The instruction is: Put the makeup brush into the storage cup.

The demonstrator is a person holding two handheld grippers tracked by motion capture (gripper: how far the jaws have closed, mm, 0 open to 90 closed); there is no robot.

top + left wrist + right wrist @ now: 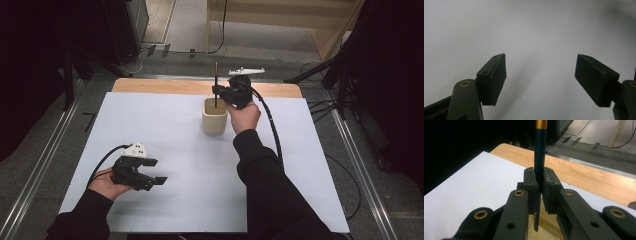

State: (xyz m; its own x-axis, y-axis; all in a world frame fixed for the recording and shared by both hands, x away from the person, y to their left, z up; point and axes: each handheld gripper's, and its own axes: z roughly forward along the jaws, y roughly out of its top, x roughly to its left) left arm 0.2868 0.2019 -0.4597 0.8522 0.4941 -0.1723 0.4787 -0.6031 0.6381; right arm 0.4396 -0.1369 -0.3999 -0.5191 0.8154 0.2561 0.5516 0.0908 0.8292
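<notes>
Pencil going into cup

Right gripper (pixel 539 185) clamped tight on dark pencil (pixel 540 157), upright, tip just inside cream cup (pixel 214 118) at counter (pixel 165 190) far edge. Keep it vertical, centred over opening, lower before letting go. Left gripper (pixel 540 77) wide open, empty, near front-left; nothing obstructing.

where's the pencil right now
The pencil stands upright in the right claw, far centre of the table in the high view, its lower end dipping into the cream cup directly below.
</notes>
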